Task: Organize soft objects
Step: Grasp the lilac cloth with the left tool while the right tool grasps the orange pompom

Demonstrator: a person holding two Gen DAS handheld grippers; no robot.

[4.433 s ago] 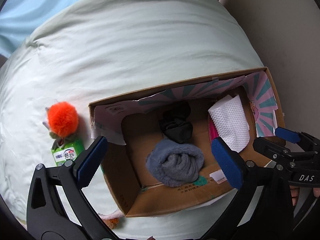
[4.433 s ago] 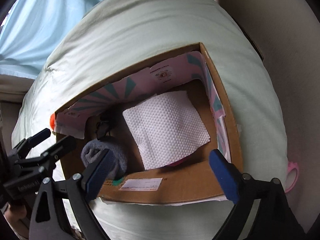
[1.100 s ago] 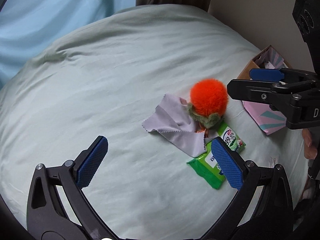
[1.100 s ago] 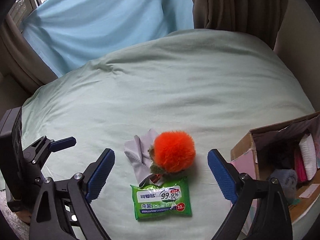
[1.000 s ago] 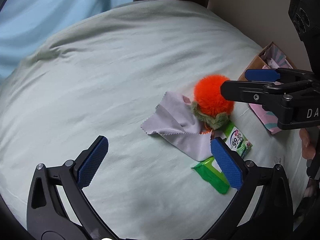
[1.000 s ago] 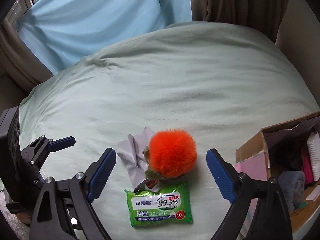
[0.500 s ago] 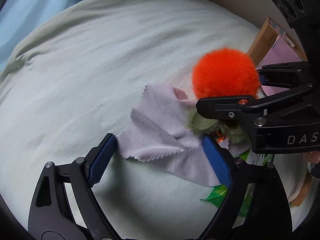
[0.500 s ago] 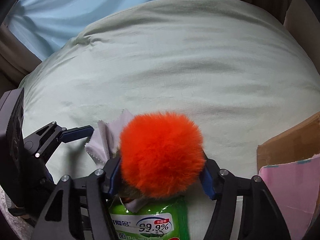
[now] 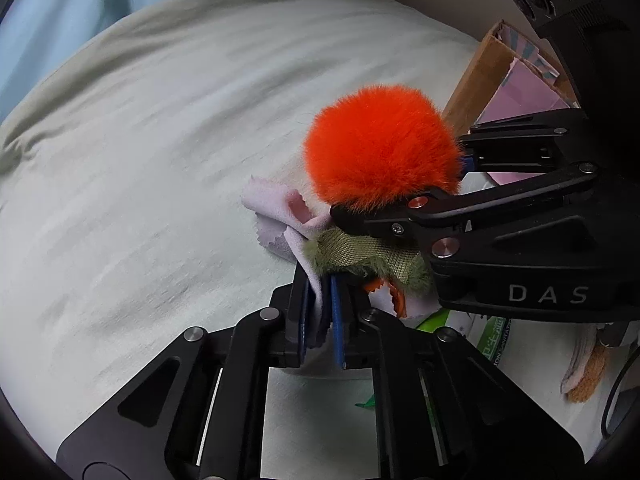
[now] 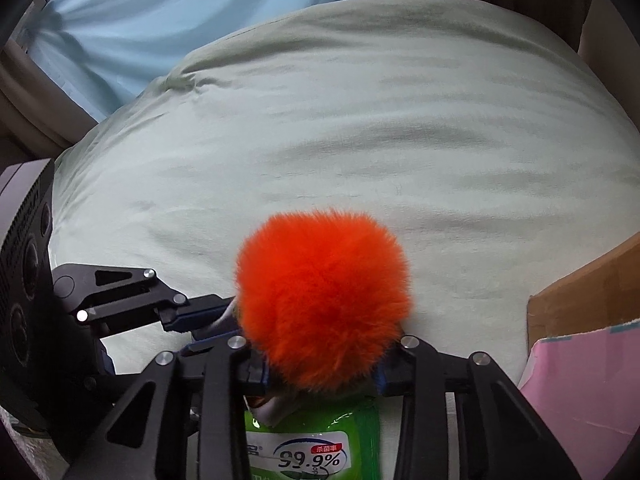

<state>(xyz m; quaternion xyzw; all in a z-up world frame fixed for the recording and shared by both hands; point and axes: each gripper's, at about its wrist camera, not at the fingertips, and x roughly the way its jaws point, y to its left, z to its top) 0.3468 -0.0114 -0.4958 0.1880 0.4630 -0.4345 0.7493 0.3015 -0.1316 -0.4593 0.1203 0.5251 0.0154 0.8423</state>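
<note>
A fluffy orange pompom toy point(image 9: 380, 148) with a green knitted base point(image 9: 360, 252) sits on the pale green bedding. My right gripper point(image 10: 322, 376) is shut on the orange pompom toy point(image 10: 320, 300), its fingers squeezing the toy's lower part. A lilac cloth point(image 9: 280, 216) lies partly under the toy. My left gripper point(image 9: 320, 312) is shut on the lilac cloth, with the fabric pinched between the blue pads. The left gripper also shows in the right wrist view point(image 10: 212, 316), right beside the toy.
A green wet-wipes pack point(image 10: 316, 444) lies under the right gripper. The cardboard box point(image 9: 480, 76) with pink lining point(image 10: 584, 380) stands to the right. A small pink and brown item point(image 9: 584, 372) lies at the far right. Blue curtain point(image 10: 160, 20) hangs behind the bed.
Both grippers have closed: the left on the lilac cloth, the right on the orange pompom toy. Earlier both were open and moved from the box over to these items.
</note>
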